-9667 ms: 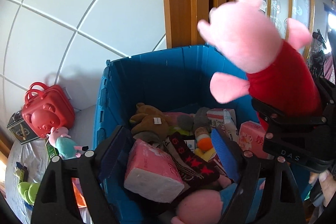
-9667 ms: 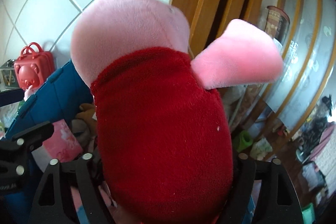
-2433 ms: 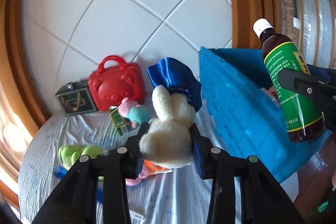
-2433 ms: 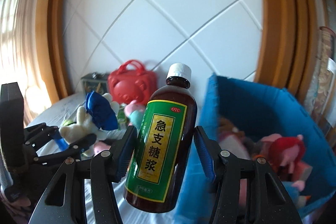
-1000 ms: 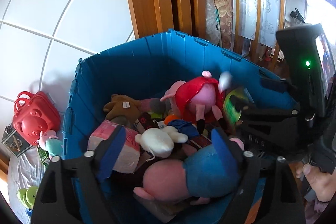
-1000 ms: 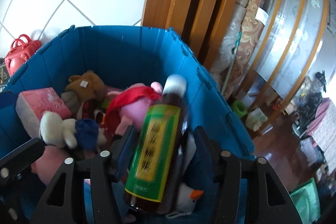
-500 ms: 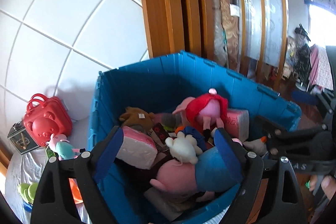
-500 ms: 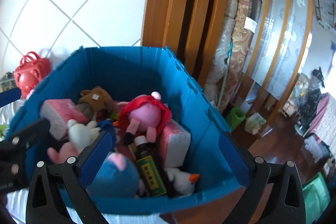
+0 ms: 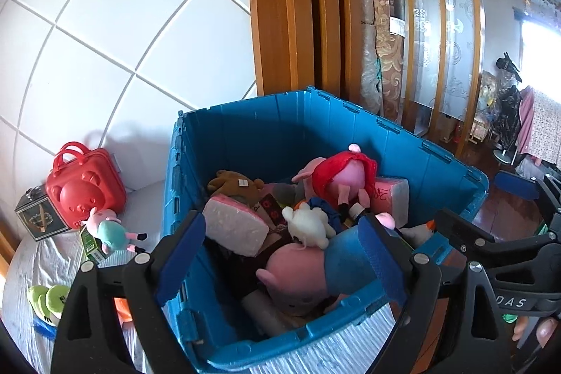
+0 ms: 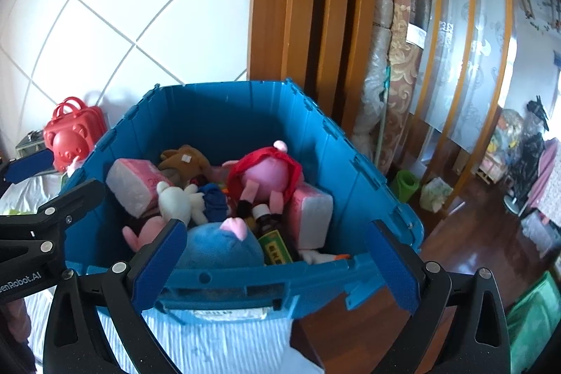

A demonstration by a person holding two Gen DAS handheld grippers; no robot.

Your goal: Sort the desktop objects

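Note:
A blue plastic crate (image 9: 403, 149) (image 10: 224, 114) stands on the table, full of sorted things: a red-dressed pink pig plush (image 9: 342, 176) (image 10: 268, 172), a white rabbit plush (image 9: 308, 225) (image 10: 177, 200), a blue-and-pink pig plush (image 9: 312, 265) (image 10: 221, 246), a brown syrup bottle (image 10: 273, 242), pink tissue packs (image 9: 233, 228) (image 10: 135, 183) and a brown bear plush (image 9: 231, 186). My left gripper (image 9: 280, 255) is open and empty above the crate's near left corner. My right gripper (image 10: 277, 260) is open and empty over the crate's near rim.
On the table left of the crate are a red bear-shaped case (image 9: 84, 184) (image 10: 72, 134), a small dark box (image 9: 36, 221), a little pig figure in teal (image 9: 110, 232), a green carton (image 9: 89, 242) and a green toy (image 9: 47, 298). Wooden door frames and a rolled rug (image 10: 399, 58) stand behind.
Both grippers have pulled back and up from the crate. The bottle and the rabbit plush, let go earlier, lie in the crate; both grippers stay open.

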